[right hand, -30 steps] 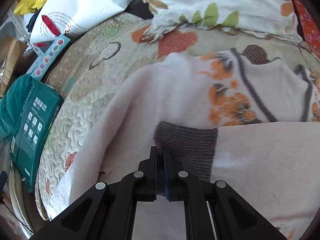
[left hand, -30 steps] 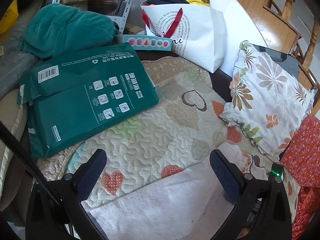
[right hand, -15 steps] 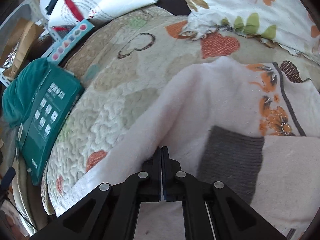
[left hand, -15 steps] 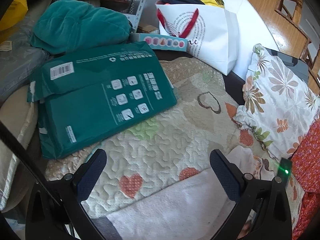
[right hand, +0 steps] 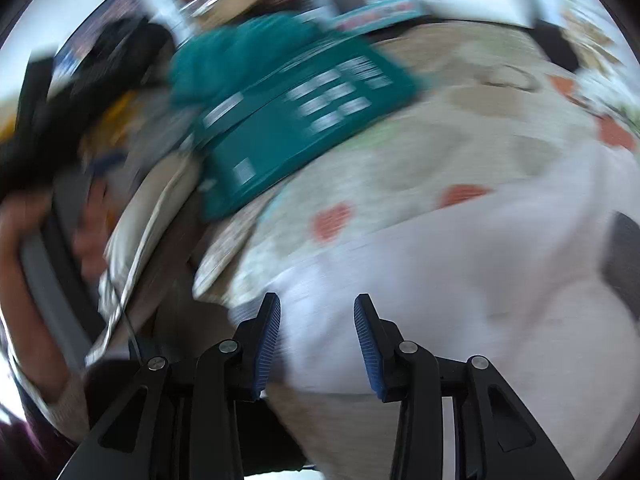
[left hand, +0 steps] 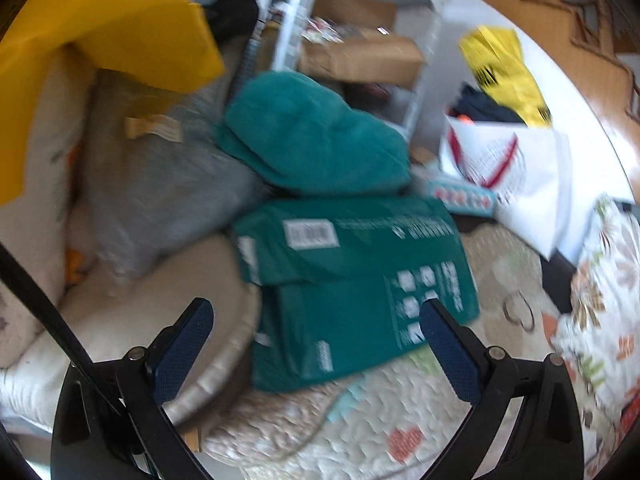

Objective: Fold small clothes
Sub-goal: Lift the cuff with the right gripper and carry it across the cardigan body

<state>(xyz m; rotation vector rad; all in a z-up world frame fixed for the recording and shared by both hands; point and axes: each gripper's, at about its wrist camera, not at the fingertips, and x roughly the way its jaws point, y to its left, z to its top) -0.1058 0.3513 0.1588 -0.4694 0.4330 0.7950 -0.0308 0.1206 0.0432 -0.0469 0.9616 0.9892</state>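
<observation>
1. Soft knit, pale pink-white: this is the small garment (right hand: 460, 280) I must fold. It lies on the quilted cover (right hand: 420, 152), directly ahead of and under my right gripper (right hand: 317, 344).
2. My right gripper has its jaws partly apart; they have just been opening, and the pads press on nothing. The cloth is seen between them, but I judge it lies below and is not pinched.
3. My left gripper (left hand: 314, 350) stands wide and has nothing in it. Ahead of it I see a green package (left hand: 352, 280) and a teal cushion (left hand: 316, 136), not the garment, which is out of that view.
4. I judge the garment is light and limp. It will sag and drag on the quilt, and thick knit may slip from a shallow pinch.
5. The best hold is on an edge or corner, or on the grey ribbed band (right hand: 622, 256) far to the right of the right gripper, where the fabric looks firmer. A pinch in the middle would lift only a bunch.
6. Both views are blurred, so I cannot tell the exact outline of the garment.
</observation>
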